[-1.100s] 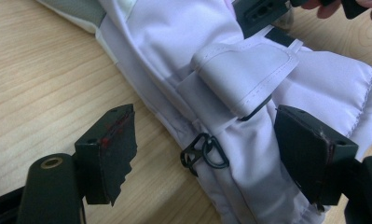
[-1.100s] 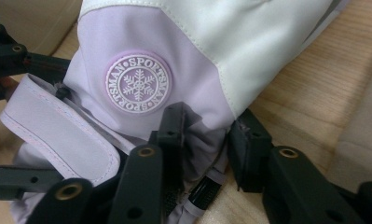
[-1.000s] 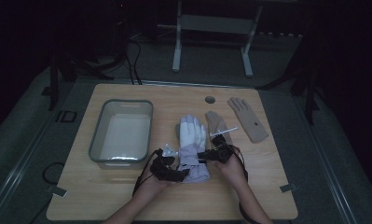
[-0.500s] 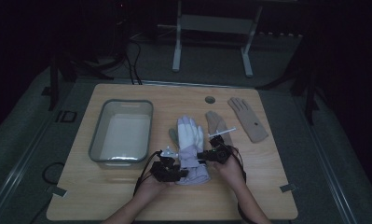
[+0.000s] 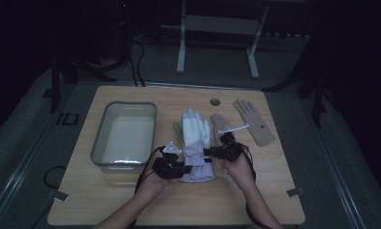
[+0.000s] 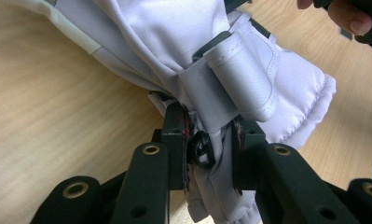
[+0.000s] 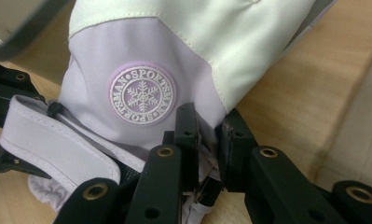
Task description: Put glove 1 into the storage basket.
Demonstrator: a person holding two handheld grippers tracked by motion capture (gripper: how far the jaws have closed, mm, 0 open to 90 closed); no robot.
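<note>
High view: white and lilac padded ski glove (image 5: 195, 145) lying fingers-away on the wooden worktop (image 5: 255, 191), a little toward the near edge from the middle, cuff nearest the person. Left tongs (image 5: 177, 167) at the cuff's left side, right tongs (image 5: 213, 152) at its right, both having just been closing with cuff fabric between the jaws. Clear rectangular plastic bin (image 5: 124, 136) just beside the glove toward the left edge; tan knitted glove (image 5: 253, 121) near the far right corner, and another grey-tan one (image 5: 221, 125) partly under the right tongs.

Left gripper view: left tongs (image 6: 210, 140) clamped on the cuff by the lilac strap and a small black toggle (image 6: 202, 150), fabric bunched between the jaws, worktop grain (image 6: 58, 121) beneath.

Right gripper view: right tongs (image 7: 207, 128) pinched on the lilac cuff just below the round snowflake badge (image 7: 142, 94), left tongs at the far left by the strap.

Step in hand, by judgement: double grasp made, lift of the glove just beginning. Next move probably a level carry toward the bin, calling for both grips held firm and both hands moved together, high enough for the hanging fingers to pass the bin's rim.
</note>
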